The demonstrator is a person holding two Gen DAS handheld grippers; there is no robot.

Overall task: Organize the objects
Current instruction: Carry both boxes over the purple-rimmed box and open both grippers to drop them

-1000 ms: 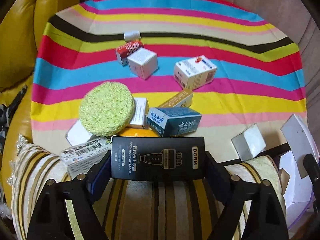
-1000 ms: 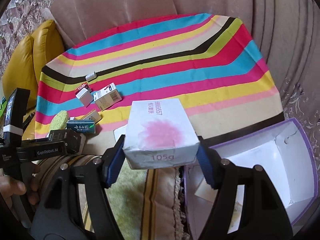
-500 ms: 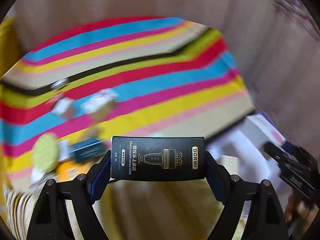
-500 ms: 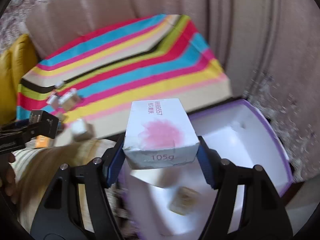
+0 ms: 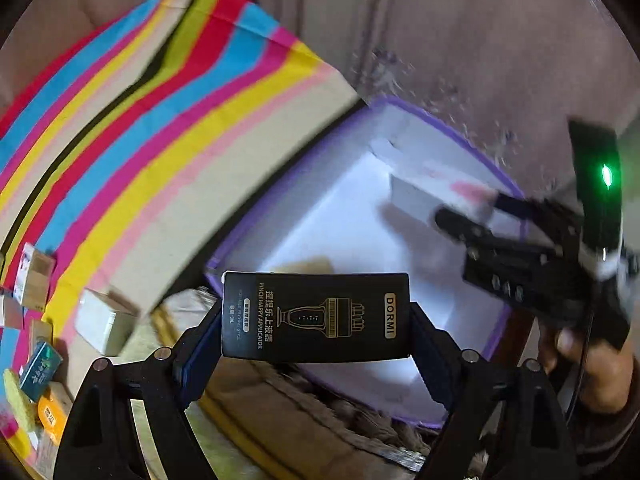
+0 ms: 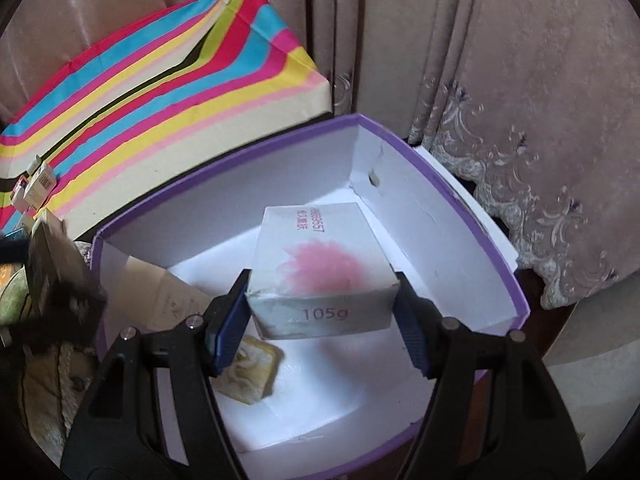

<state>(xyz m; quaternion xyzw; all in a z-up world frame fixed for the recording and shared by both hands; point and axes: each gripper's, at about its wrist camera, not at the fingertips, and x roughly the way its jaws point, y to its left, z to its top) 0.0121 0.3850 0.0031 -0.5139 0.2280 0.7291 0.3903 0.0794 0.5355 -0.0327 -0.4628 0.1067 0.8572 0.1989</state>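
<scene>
Striped cloth (image 5: pixel 132 128) in red, blue, pink and yellow covers the surface on the far left. Little boxes (image 5: pixel 34 282) lie on it near its left edge — one blue box (image 5: pixel 40 364), one white box (image 5: pixel 106 322) and a yellow-green sponge (image 5: pixel 16 404) among them, all a bit blurred.

Next, going right, the left gripper (image 5: pixel 316 318) holds a black box (image 5: pixel 316 316) with gold letters. Its fingers (image 5: pixel 196 350) press on both short ends of that box, so they are closed on it. The black box hangs over the near left edge of a big purple-rimmed box (image 6: pixel 224 158), which is white inside and stands open just right of the striped cloth.

Inside the big box, on its floor near the left, lies a small yellowish packet (image 6: pixel 250 372), flat and partly hidden by a finger. A tan card (image 6: pixel 172 300) leans by the left wall.

Further right, the right gripper (image 6: pixel 320 312) grips a white box with a pink flower (image 6: pixel 320 268). Its blue fingers (image 6: pixel 230 324) press on the left and right sides of it. This box is down inside the big box, toward the far right part — I cannot tell if it touches the floor.

Pinkish curtains (image 6: pixel 520 80) hang behind, on the far right. A hand (image 5: pixel 592 372) holds the right gripper's handle.
</scene>
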